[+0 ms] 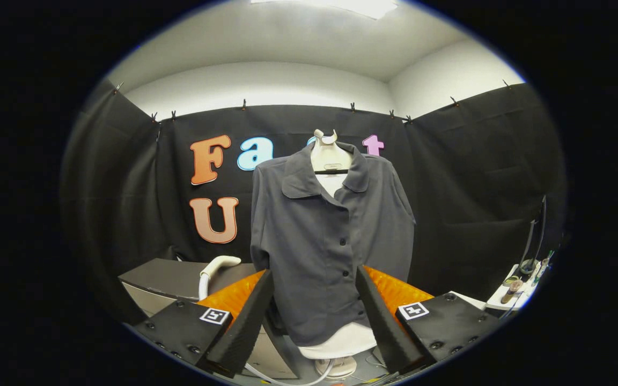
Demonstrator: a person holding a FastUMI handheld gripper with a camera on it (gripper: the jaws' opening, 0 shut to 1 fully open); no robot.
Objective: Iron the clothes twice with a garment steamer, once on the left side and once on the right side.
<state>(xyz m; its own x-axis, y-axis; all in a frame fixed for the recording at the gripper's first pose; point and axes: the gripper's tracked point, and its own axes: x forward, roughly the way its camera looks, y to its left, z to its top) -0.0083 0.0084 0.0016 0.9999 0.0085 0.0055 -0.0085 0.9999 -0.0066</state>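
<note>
A dark grey buttoned shirt (330, 236) hangs on a pale mannequin torso (331, 158) straight ahead, beyond my fingers. The torso's white lower edge (338, 343) shows under the hem. The garment steamer's white head and hose (213, 271) rest on a grey box to the left of the shirt. My gripper (314, 300) is open, its two fingers spread wide with the shirt's lower half seen between them at a distance. Nothing is held.
A grey box (169, 279) stands left of the mannequin. A white hose (287, 379) runs along the floor by the round stand base (341, 367). A small white shelf (518, 284) with bottles sits at the right wall.
</note>
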